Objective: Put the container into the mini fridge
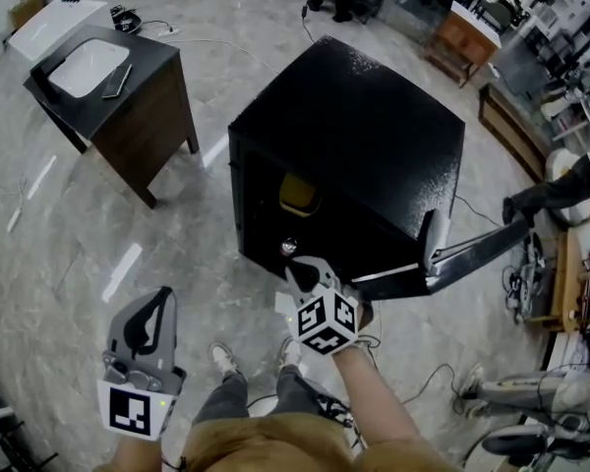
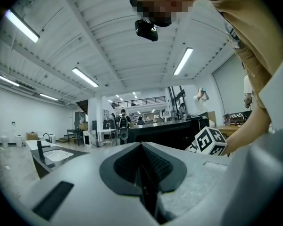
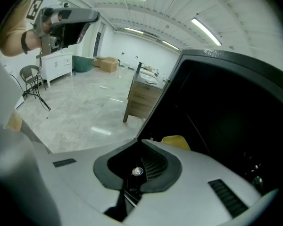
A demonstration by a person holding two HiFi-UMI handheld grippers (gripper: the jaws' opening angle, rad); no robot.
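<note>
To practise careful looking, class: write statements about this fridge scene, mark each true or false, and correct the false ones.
1. The door of the black mini fridge stands open. True.
2. The yellow container lies on the floor beside the fridge. False: the yellow container sits inside the fridge.
3. The left gripper has its jaws together with nothing between them. True.
4. The right gripper is held over the white sink. False: the right gripper is at the fridge's opening, and the white sink is off to the left in the head view.
</note>
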